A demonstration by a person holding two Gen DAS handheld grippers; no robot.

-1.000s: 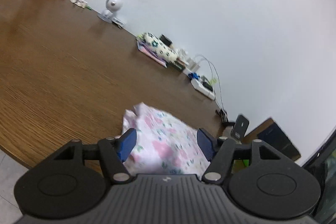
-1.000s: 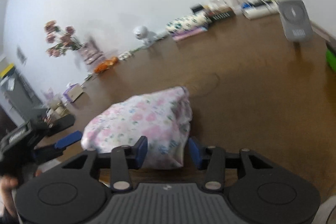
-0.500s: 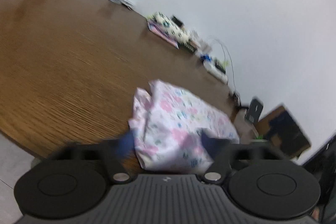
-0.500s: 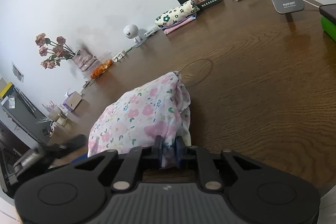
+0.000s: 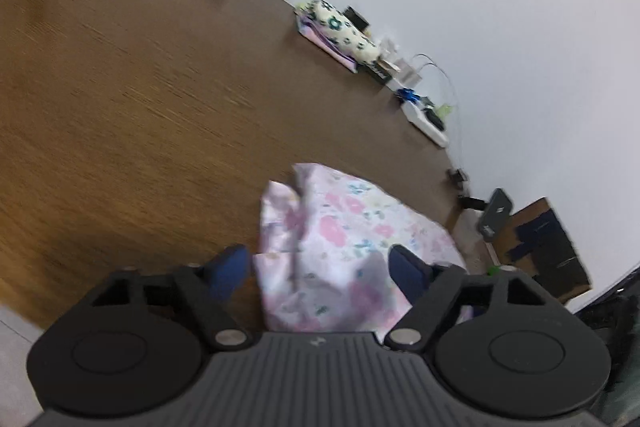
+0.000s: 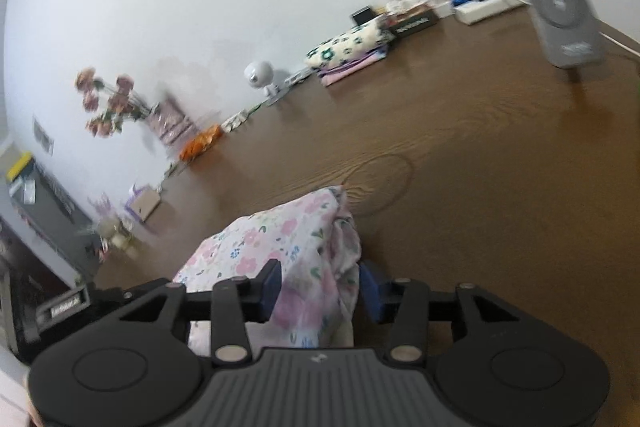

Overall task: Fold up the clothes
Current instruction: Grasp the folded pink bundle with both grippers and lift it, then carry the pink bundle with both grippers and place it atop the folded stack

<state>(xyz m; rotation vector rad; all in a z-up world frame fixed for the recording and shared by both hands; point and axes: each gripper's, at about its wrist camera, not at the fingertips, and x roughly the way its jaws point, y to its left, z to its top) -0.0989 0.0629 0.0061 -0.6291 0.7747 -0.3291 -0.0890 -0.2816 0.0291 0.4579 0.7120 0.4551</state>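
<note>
Both grippers, left (image 5: 320,267) & right (image 6: 320,287), jaws wide astride folded floral garment (image 5: 344,247) on table (image 5: 120,87).

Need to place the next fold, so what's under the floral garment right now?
The floral garment lies bunched on the brown wooden table, whose bare wood shows around it. Anything beneath the cloth is covered. Both claws, left and right, are open around its near edge.

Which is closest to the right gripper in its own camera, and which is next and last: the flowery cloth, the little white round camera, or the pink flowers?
1. Flowery cloth, right between the right gripper fingers.
2. White round camera, far back by the wall, middle.
3. Pink flowers, far left by the wall; too close to call against the camera.
</note>
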